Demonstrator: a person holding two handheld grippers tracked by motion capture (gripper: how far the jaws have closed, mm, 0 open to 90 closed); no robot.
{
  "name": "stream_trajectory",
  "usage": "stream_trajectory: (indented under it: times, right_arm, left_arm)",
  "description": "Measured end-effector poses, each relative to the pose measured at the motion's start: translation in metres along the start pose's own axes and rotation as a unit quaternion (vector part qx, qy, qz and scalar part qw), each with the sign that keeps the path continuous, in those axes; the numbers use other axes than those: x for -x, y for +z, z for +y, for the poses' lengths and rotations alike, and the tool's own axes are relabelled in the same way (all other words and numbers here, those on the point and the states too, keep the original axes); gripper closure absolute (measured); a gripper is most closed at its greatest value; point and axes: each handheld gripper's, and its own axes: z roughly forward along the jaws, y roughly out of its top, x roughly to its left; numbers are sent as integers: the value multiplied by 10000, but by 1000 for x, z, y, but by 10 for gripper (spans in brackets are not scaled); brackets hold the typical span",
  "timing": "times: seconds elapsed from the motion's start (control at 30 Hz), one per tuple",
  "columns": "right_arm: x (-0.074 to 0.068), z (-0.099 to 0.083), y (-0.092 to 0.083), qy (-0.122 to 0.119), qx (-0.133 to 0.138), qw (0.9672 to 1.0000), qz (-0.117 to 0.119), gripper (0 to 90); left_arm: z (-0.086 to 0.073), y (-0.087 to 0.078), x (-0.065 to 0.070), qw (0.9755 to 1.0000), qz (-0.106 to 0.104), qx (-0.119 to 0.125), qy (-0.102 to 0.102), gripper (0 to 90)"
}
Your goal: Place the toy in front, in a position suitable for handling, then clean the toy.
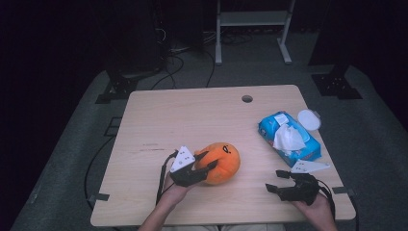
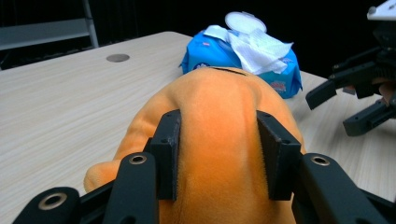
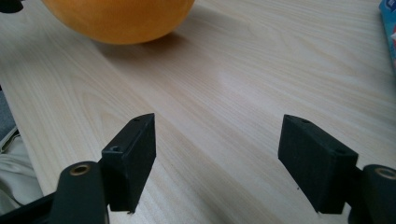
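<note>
Grab done: left gripper (image 2: 217, 154) clamped on the orange plush toy (image 2: 219, 107), pads pressed into its flanks, fabric bulging up between the fingers (image 2: 169, 154). In the high view, left gripper (image 1: 202, 166) at the toy's near-left side, toy (image 1: 222, 161) resting on or just off the table (image 1: 192, 115) — cannot tell which. From the right gripper view, toy's underside looks close to the wood, shadow tight under it.

Right gripper (image 3: 217, 161) spread wide, nothing between the fingers (image 3: 133, 154), bare table ahead of them, toy (image 3: 121, 18) well beyond the fingertips. In the high view, right gripper (image 1: 278, 182) idle near the front edge, apart from the toy.

Progress, as judged: pick secured, carry and placement left. No destination evident.

Containers: blue wet-wipes pack (image 1: 288, 137) beyond the right fingers, lid (image 1: 309, 119) flipped open past its far end, one white wipe (image 1: 288, 137) pulled up out of the opening and crumpled on top. Remaining wipes inside hidden. Seen past the toy from the left gripper view too — pack (image 2: 205, 51), wipe (image 2: 257, 46).
</note>
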Motion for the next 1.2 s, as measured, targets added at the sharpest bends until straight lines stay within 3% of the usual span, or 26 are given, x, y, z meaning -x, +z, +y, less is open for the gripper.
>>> stream_trajectory:
  times: [0.23,0.37,0.53,0.77,1.0,1.13,1.2]
  right_arm:
    - [2,0,-4,17,80,9999,-64,267]
    - [4,1,-7,9,144,9998,-132,267]
    - [4,3,-9,5,243,9995,-207,268]
    - [3,8,-14,-141,342,9983,-442,268]
    - [8,13,-25,-193,538,9961,-671,268]
    - [16,27,-35,-308,744,9916,-1007,268]
    - [20,31,-36,-322,763,9908,-1068,268]
  left_arm:
    - [-6,8,3,9999,-109,-109,36,564]
    - [-14,15,1,9995,-225,-192,-76,548]
    - [-15,14,-2,9994,-216,-226,-114,412]
    - [-15,13,-2,9994,-225,-257,-42,358]
    - [-15,14,0,9994,-213,-262,-26,332]
    - [-13,15,3,9992,-239,-306,90,314]
    - [-13,16,3,9992,-239,-316,107,310]
